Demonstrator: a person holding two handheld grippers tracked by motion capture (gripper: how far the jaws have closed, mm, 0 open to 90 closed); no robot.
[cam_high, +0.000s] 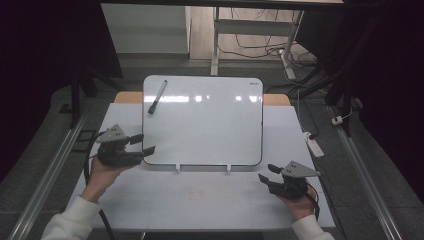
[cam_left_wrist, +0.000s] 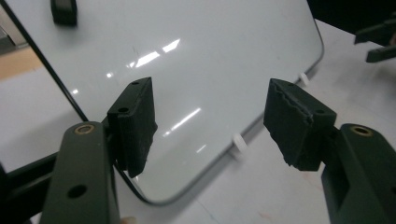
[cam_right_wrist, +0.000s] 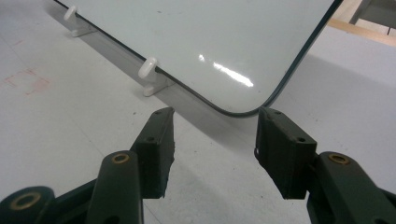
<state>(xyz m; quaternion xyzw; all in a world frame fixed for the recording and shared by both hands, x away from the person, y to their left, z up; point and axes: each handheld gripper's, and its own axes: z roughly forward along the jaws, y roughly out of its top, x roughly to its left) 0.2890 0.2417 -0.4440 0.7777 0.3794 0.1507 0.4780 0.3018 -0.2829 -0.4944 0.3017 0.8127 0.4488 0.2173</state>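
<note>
At the far left of the white surface (cam_high: 200, 200) the left claw (cam_high: 142, 144) sits at the lower left corner of the whiteboard (cam_high: 205, 125), released: in the left gripper view its two pads stand well apart, one over the board's left edge and one out past the near edge, with nothing pinched between them. The board (cam_left_wrist: 196, 60) lies glossy and blank, propped a little on small white clips (cam_high: 177, 168) along its near edge. Up toward its far left corner a black marker (cam_high: 157, 97) lies on the board, slanted, well apart from both claws.

Further right, the right claw (cam_high: 267, 172) rests near the board's lower right corner, also released; in the right gripper view its pads frame the rounded corner (cam_right_wrist: 243, 109) without touching it, and the surface shows between them.

As I judge it, the step in hand is lining up both claws on the board's near corners, before any grip. The next move would call for sliding each claw onto the thin edge and closing squarely on it, keeping the pull even so the board does not tip and roll the marker off.
</note>
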